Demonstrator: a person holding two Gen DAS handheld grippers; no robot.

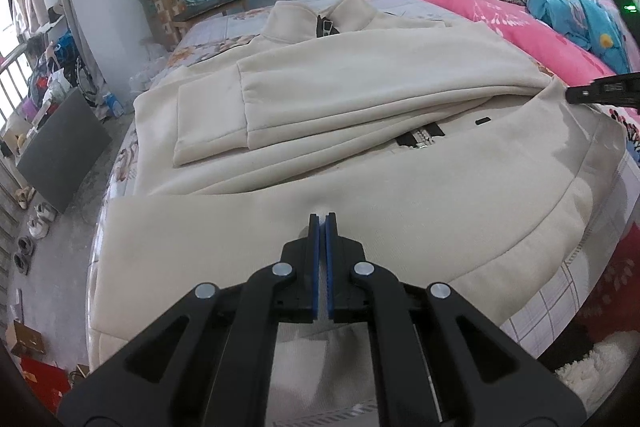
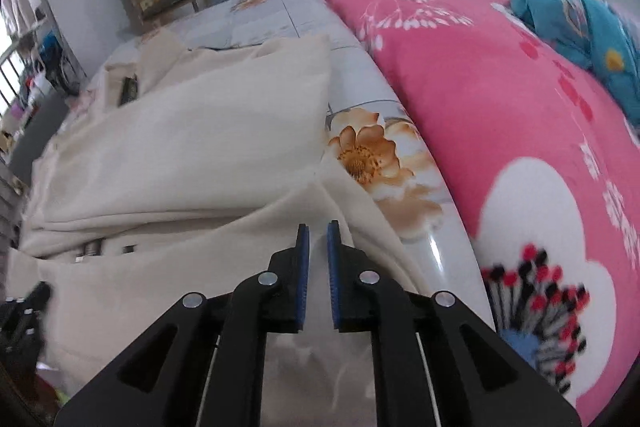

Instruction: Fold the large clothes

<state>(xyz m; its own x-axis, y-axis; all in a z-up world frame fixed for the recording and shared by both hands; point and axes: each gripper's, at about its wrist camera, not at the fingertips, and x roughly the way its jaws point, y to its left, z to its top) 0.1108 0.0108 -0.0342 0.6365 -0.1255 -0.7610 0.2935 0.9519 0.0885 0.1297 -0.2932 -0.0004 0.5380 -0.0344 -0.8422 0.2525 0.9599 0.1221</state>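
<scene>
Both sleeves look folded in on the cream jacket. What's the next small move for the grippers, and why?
Probably lift the hem. The left gripper is already shut on the cream jacket at its near hem, but the right gripper has its jaws slightly apart over the jacket's right edge, gripping nothing. I'd close it on that edge first, then carry both toward the collar.

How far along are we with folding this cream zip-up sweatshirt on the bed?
Done: both sleeves of the cream zip-up fleece sweatshirt lie folded across its front. In hand: the left gripper is shut, pinching the near hem; the right gripper stands over the garment's right edge, jaws slightly apart with cloth between them, no clear grip. Left: folding the hem up toward the collar.
</scene>
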